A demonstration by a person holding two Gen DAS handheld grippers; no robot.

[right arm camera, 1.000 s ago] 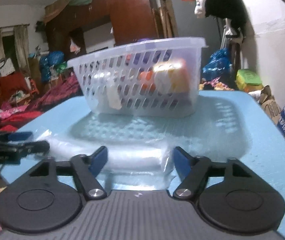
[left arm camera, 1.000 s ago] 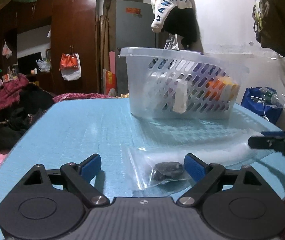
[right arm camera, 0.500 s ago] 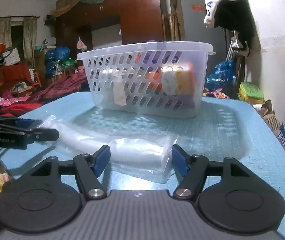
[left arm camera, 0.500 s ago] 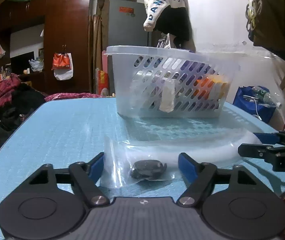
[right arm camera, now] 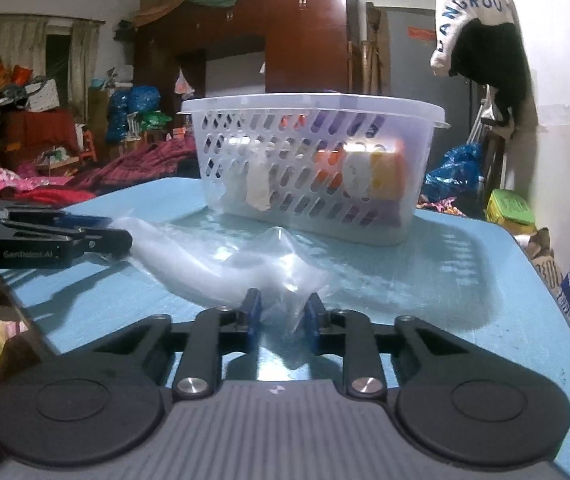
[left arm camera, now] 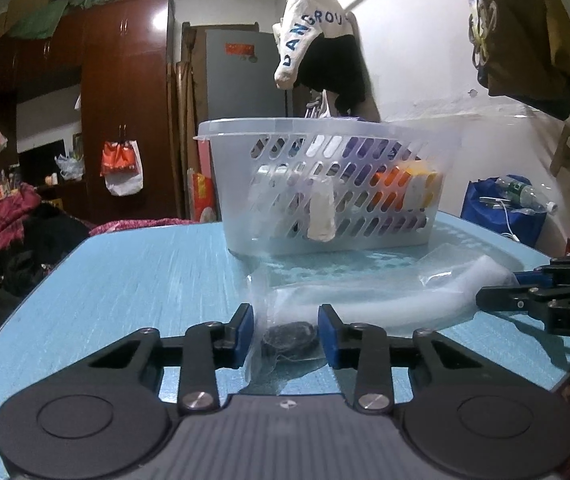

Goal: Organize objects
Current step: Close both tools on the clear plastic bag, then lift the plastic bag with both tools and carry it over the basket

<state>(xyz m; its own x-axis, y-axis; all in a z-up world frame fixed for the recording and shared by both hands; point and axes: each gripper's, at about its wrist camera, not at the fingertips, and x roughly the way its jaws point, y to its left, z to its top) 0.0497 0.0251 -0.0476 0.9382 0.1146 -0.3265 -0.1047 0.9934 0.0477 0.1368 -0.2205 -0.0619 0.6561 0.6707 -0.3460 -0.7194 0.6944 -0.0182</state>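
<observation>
Pinching crinkly clear plastic bag (left arm camera: 365, 300), left tongs (left arm camera: 285, 330), right tongs (right arm camera: 281, 316), slotted basket (left arm camera: 325, 184) behind.

Left tool (left arm camera: 285, 330) pinches clear bag (left arm camera: 365, 300) before white basket (left arm camera: 325, 184).

Behind your table stands a dark red-brown wardrobe (left arm camera: 125, 112) — its top piled with cloth. A white wall (left arm camera: 417, 60) runs along your right — a curtained window (right arm camera: 33, 52) sits far left.

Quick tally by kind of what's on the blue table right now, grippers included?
Grippers: 2, left gripper and right gripper, each closing on an end of the bag.
Clear plastic bags: 1, plastic bag with a dark item inside.
Baskets: 1, white basket, contents unclear.
Total: 4.
</observation>
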